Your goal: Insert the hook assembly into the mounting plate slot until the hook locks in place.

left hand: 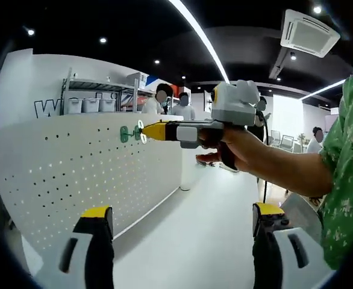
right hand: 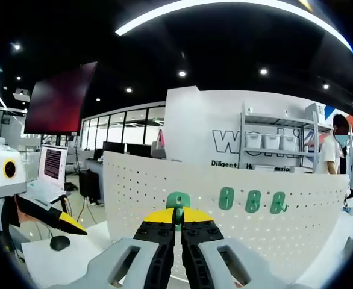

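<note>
**Right gripper view: green hook pinched at the pegboard**

Right gripper view: my right gripper (right hand: pixel 178 226) has its yellow-tipped jaws clenched on a green hook (right hand: pixel 178 203), held against the face of the white perforated mounting plate (right hand: pixel 134 186). Three more green hooks (right hand: pixel 253 200) sit in a row on the plate, to the right of the held one and apart from it. At the left edge, my left gripper (right hand: pixel 50 218) hangs over a white table (right hand: pixel 74 259) bearing a dark mouse (right hand: pixel 59 242) and a laptop (right hand: pixel 51 168).

Left gripper view: my left gripper (left hand: pixel 182 226) is released, its jaws standing wide apart with nothing between them. Ahead, my hand (left hand: pixel 224 141) holds the right gripper, its tip touching the green hook (left hand: pixel 126 133) on the mounting plate (left hand: pixel 68 174). Behind the plate, a metal shelf rack (left hand: pixel 95 96) carries white bins (left hand: pixel 91 105).
</note>
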Demonstrator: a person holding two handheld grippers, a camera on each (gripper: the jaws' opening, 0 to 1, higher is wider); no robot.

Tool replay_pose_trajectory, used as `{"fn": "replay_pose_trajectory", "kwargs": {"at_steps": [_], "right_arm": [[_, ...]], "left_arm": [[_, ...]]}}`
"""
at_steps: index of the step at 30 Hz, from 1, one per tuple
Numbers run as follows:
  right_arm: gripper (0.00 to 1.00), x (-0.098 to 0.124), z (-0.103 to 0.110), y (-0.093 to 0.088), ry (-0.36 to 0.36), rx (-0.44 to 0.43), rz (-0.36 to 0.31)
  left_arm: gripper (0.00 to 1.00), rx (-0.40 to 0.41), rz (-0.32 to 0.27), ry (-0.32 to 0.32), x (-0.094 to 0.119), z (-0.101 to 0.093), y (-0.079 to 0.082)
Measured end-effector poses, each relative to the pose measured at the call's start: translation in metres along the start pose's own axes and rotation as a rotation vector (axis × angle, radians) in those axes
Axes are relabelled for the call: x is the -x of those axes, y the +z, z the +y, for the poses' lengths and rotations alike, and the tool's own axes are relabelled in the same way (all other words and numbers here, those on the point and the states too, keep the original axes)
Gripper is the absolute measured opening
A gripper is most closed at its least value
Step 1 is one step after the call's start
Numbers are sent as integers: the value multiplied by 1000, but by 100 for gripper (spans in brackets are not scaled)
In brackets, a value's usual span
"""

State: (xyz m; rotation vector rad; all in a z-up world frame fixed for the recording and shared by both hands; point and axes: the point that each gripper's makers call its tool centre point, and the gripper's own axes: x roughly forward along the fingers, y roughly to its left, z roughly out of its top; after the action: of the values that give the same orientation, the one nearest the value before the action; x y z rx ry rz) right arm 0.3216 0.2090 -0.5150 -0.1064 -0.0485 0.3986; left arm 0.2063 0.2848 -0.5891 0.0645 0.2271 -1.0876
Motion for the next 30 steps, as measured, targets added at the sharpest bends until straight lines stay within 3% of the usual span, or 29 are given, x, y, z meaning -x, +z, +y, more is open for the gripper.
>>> {"fn": "replay_pose_trajectory", "kwargs": {"at_steps": [21,30], "right_arm": [[1,-48,-17,-7,-62,32,-25],[1,-64,-26,-1,-114,29,-62]], "left_arm": [[98,17,25,-17,-12,19,-14],[97,27,27,-26,-15,23,-17]]}}
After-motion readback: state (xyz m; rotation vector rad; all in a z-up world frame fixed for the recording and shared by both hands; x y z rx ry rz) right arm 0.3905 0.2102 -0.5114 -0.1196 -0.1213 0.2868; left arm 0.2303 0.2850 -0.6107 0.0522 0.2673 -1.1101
